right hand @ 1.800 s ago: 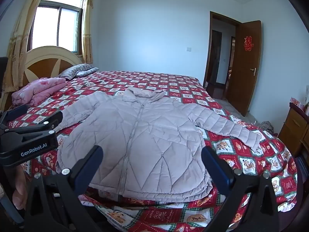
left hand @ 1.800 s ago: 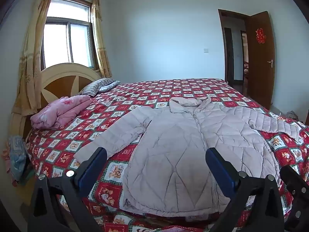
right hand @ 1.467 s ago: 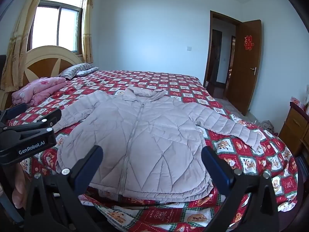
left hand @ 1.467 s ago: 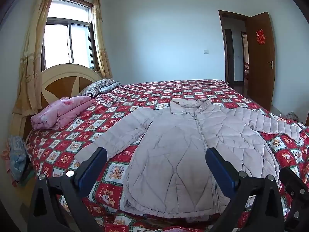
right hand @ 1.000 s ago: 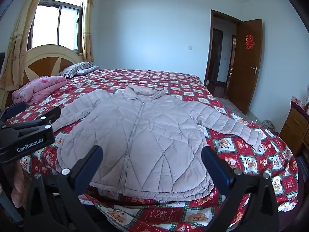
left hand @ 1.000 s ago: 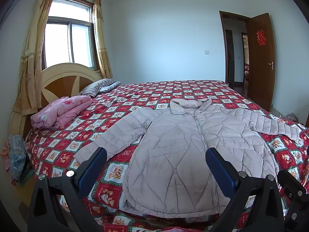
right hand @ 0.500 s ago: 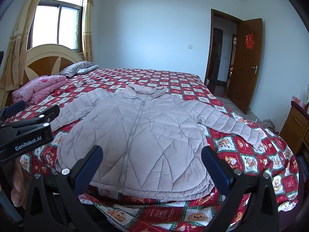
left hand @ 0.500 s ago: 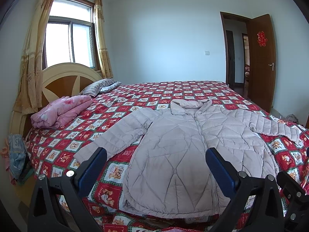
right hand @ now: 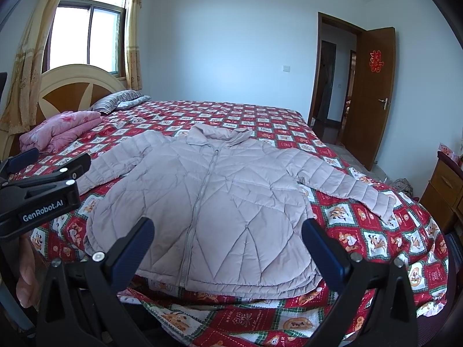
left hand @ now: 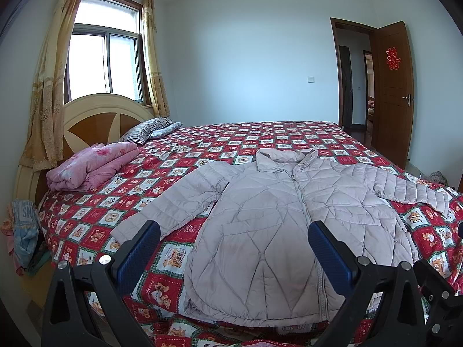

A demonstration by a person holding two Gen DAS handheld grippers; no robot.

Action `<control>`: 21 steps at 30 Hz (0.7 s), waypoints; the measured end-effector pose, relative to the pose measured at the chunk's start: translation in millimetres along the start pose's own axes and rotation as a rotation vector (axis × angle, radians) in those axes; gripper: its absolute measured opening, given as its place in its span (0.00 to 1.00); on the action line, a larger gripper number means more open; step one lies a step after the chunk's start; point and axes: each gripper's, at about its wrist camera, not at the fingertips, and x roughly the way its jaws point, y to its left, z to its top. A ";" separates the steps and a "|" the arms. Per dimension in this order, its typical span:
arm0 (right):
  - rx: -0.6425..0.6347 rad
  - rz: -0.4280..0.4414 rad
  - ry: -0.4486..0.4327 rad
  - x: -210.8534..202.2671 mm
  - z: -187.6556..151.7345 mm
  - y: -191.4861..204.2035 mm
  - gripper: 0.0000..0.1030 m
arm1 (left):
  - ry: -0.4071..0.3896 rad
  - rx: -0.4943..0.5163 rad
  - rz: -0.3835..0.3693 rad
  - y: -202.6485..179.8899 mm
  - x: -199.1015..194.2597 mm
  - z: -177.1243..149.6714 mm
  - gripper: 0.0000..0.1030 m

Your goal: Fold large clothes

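Jacket: a pale lilac quilted jacket lies flat on the bed, front up, zipped shut, collar at the far end and hem nearest both grippers
Sleeves: both spread outwards; one reaches out ahead of the left gripper's left finger, the other stretches off to the far right, its cuff well beyond the right gripper's right finger
Left gripper: the left gripper hangs in the air just short of the hem, fingers spread wide, nothing between them; its blue pads frame the lower left half of the jacket
Right gripper: the right gripper also hovers before the hem, fingers parted wide and empty, the zip line running up between them
Contact: neither gripper touches the cloth
Bed: a red, white and green checked bedspread covers it, hanging over the near edge below the grippers
Far left of the grippers: a folded pink quilt and a striped pillow lie by the headboard, under the curtained window
Far right ahead: a brown door stands open
Person: fingertips of a hand show low on the left in the right wrist view, below the left gripper's body
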 end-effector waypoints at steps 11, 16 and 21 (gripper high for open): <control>0.000 -0.001 0.001 0.2 -0.5 0.8 1.00 | 0.000 -0.003 0.001 1.0 -0.3 -0.1 0.99; 0.000 0.000 0.003 -0.1 0.9 0.3 1.00 | -0.002 -0.003 0.001 1.7 -0.3 0.1 0.99; -0.001 0.000 0.005 0.6 -1.5 1.6 1.00 | -0.001 -0.003 0.001 1.8 -0.4 0.1 0.99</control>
